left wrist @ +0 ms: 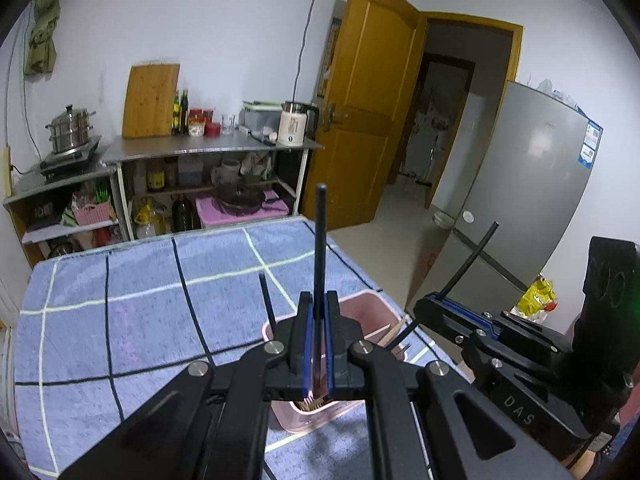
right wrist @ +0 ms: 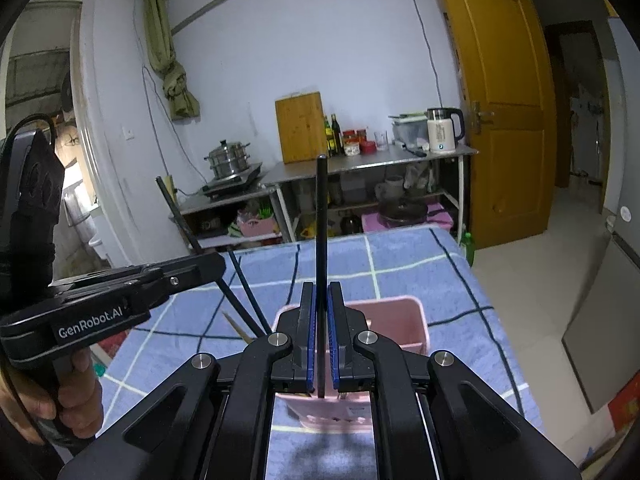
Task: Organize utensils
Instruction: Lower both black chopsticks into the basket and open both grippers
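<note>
I hold a two-finger claw in each hand above a table covered with a blue checked cloth [left wrist: 120, 312]. My left claw [left wrist: 319, 300] has its blue-padded jaws pressed nearly together on a thin black chopstick [left wrist: 320, 240], which stands upright and rises well above the fingertips. Directly below and just beyond that claw sits a pink utensil bin [left wrist: 372, 304], with wooden sticks poking up inside it. Another dark chopstick [left wrist: 267, 300] leans out of the bin's left side.

My right claw [right wrist: 321, 304] is likewise closed to a narrow gap around a second black chopstick [right wrist: 321, 220], held upright, its lower end hanging over the near edge of the same pink bin [right wrist: 404, 320]. From this side, my left claw [right wrist: 200, 270] appears at the left, its chopstick [right wrist: 176, 212] angled through it toward the bin. A pale wooden stick [right wrist: 236, 326] lies just left of the bin.
</note>
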Demonstrator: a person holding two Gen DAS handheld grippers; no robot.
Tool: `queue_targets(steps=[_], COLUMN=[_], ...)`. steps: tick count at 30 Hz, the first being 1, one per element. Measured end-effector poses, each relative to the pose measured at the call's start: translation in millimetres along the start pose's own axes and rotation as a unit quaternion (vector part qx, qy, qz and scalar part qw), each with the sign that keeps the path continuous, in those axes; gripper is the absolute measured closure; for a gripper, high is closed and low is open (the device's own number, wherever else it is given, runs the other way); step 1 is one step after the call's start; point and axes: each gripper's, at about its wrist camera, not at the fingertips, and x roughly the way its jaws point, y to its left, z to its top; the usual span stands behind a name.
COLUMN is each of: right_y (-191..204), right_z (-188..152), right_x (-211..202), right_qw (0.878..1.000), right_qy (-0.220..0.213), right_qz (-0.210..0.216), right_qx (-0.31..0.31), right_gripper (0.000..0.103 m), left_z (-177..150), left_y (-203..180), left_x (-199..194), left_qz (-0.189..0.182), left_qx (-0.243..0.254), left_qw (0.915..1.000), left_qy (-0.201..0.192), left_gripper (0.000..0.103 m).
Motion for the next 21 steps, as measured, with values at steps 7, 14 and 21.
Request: queue_targets(steps=[7,14,21], right_y=[-3.1,-6.2,-13.1], right_z=[-14.6,-25.9,-30.8], right_x=[20.1,37.1,41.9], right_qw=[1.000,0.999,0.998], right_qy=[0.023,0.043,0.058], right_qz=[-0.002,-0.003,-0.005], right_qx=[-0.003,-0.005,0.009], right_gripper=[0.098,0.098,0.097], left_z=[-20.7,-29.7,-34.5], left_y=[7.1,7.9,6.4], left_x=[22.3,32.3,37.0], left_qz=[0.004,0.001,0.000], left_qx=[-0.006,-0.004,-0.001], left_qw=[0.9996,0.9992,0.9989], left_qy=[0.028,0.040,0.047], left_gripper=[0.097,0.097,0.097])
